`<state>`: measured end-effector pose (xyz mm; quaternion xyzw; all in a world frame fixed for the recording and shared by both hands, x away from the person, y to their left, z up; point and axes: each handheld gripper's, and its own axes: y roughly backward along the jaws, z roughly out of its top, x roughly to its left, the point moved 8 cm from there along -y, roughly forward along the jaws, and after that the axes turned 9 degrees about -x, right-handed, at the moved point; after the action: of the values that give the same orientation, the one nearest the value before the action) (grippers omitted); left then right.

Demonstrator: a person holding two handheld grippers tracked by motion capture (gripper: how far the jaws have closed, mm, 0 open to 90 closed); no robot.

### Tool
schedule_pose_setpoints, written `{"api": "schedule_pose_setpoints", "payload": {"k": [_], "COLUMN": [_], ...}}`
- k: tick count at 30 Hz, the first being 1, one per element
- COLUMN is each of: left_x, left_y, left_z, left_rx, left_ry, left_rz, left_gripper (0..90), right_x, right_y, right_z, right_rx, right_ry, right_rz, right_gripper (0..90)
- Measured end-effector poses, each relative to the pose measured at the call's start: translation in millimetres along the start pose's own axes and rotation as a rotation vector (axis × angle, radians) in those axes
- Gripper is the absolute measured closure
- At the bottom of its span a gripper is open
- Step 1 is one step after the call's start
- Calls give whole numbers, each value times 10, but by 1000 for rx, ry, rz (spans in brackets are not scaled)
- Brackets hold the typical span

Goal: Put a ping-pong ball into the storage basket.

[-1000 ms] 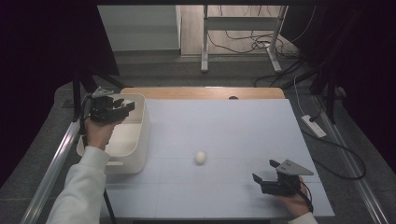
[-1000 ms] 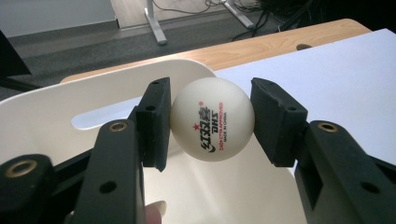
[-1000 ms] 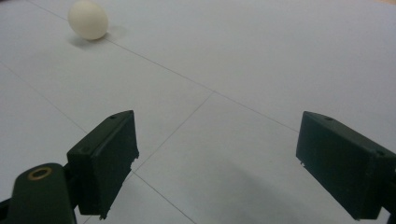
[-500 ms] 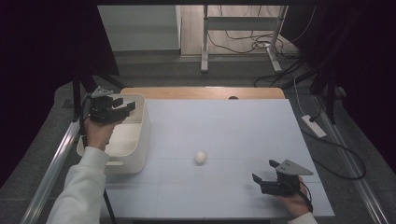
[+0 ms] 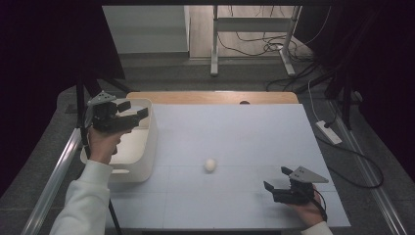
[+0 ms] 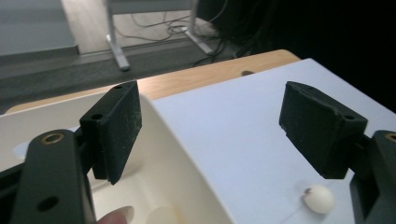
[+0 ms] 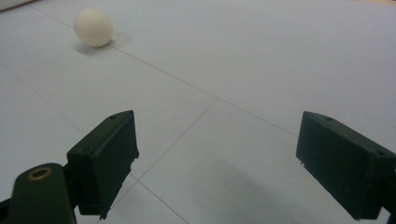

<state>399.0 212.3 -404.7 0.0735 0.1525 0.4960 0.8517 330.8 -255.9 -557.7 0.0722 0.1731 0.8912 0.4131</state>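
Where it lies, the egg (image 5: 210, 165) looks smooth, cream-white, oval.

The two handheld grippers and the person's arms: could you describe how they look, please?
Both the left gripper and the right gripper are black, with two blocky, flat-faced jaws and a grey three-cornered plate on top. A dark cable trails from the right one. The sleeves are white.

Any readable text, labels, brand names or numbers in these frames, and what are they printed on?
None: no readable text in any view.
White bin: plain walls, no label.
Egg: a small dark speck in the left gripper view, too small to read as a mark or stamp.
Left gripper and right gripper: black jaws and grey plates carry no lettering.
White table mat: thin lines only.
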Motion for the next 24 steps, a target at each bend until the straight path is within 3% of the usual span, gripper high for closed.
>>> {"api": "schedule_pose_setpoints", "payload": {"k": [9,24], "left_x": [-243,-416], "left_y": [52,22], "left_z": [42,-9], "left_rx": [-26,-34], "left_ry": [-28,3], "left_rz": [-80,-164], "left_gripper": [211,196], "right_x": [-18,-29], "right_y": [-20,-31], "right_z": [28,40], "right_rx": [-12,-13], "right_ry": [-10,-14], "right_rz": [10,8], "right_gripper": [126,126]}}
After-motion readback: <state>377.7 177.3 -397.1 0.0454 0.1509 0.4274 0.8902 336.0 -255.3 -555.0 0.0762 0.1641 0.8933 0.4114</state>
